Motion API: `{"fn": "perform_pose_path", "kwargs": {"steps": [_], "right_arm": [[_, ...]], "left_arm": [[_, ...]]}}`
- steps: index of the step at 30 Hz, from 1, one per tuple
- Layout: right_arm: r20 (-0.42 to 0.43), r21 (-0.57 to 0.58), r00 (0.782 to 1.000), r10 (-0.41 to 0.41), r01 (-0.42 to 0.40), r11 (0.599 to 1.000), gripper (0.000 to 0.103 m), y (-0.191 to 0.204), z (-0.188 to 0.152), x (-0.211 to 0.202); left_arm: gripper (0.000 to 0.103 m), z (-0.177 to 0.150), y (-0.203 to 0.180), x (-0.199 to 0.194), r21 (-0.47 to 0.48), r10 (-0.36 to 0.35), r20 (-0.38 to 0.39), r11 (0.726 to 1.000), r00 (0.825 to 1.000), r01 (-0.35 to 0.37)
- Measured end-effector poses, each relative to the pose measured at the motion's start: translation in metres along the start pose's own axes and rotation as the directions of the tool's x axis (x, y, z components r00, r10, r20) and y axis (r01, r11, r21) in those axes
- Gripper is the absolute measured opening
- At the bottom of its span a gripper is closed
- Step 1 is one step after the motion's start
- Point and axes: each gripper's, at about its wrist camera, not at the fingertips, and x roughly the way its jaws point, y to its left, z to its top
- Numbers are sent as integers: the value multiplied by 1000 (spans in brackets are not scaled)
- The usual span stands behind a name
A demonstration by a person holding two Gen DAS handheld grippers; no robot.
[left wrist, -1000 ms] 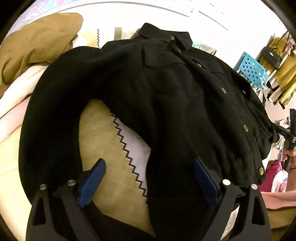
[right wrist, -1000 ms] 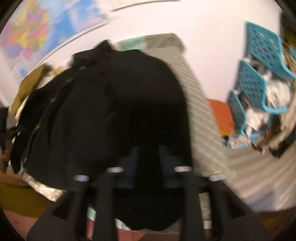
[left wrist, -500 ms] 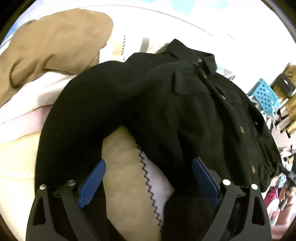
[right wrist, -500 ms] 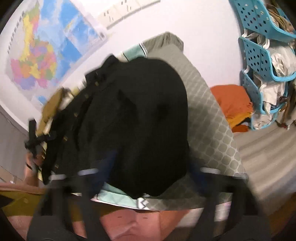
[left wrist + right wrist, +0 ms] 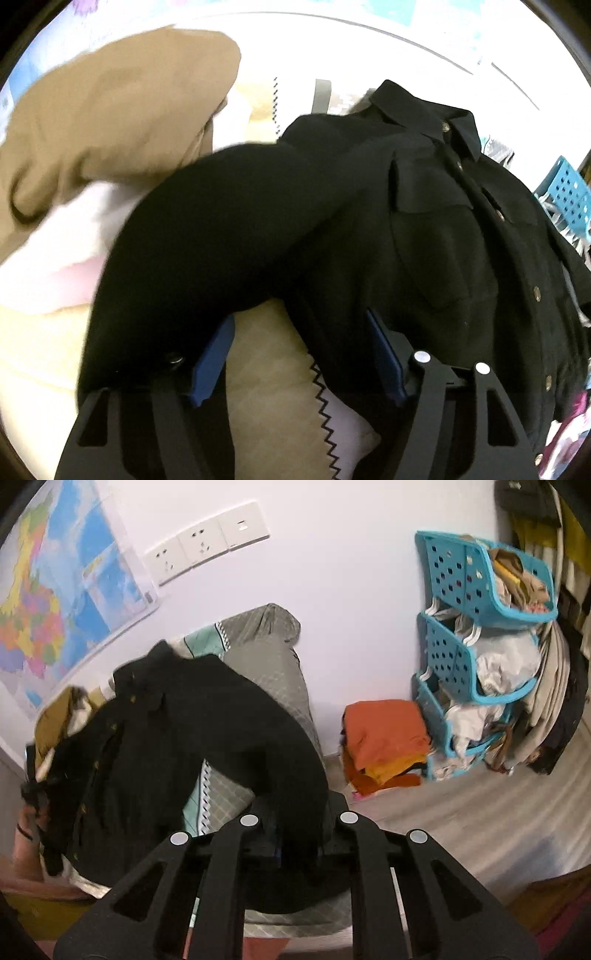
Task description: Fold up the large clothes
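Across the bed [image 5: 291, 686], one black jacket [image 5: 424, 236] lies front-up, collar toward the wall, and we hold both of its sleeves off the bedding. Our left gripper [image 5: 299, 350] has its jaws spread wide; the left sleeve [image 5: 207, 236] drapes over the outer blue pad [image 5: 212, 356] and the jacket's side hem brushes the other, so nothing is actually pinched there. Our right gripper [image 5: 295, 834] has its jaws pressed close together with the right sleeve [image 5: 258, 746] running down between them, which we judge to be a firm pinch, though the dark cloth hides the pads.

The risk we see is on the left: a sleeve merely hung on a pad can slide off as we swing it inward, and the fold would land crooked. If the right side pulls harder, the whole jacket may drag toward the bed's edge and bunch.

Counting: one jacket, two sleeves, two grippers; in the left view, one tan garment [image 5: 110, 118] heaped beyond the sleeve with pale cloth under it. In the right view, three blue baskets [image 5: 476, 590] stacked, one orange pile of clothes [image 5: 384, 734] on the floor, one wall map [image 5: 51, 602], and three wall sockets [image 5: 203, 546].
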Motion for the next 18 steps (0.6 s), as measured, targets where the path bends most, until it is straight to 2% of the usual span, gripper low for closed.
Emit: {"fn": "perform_pose_path", "kwargs": {"steps": [3,6,10,13,18], "right_arm": [[4,-40,996,87,-87,995,12,13,15,-16],[5,-96,987,159,-158,983,12,44,37,-32],[3,-218,968,249,-243,945,13,101,70,-43],[-34,-313,945,325,-319,895,15,159,90,-28],[-200,-398,891,407,-453,798,16,263,99,46]], "left_arm": [[72,1,-10,-20,61,-1,62,998,998,-3],[78,3,-22,-48,123,-69,132,991,989,53],[82,12,-43,-77,216,-175,194,968,965,132],[83,23,-60,-87,276,-273,200,937,941,213],[85,40,-89,-84,338,-378,188,891,906,302]]}}
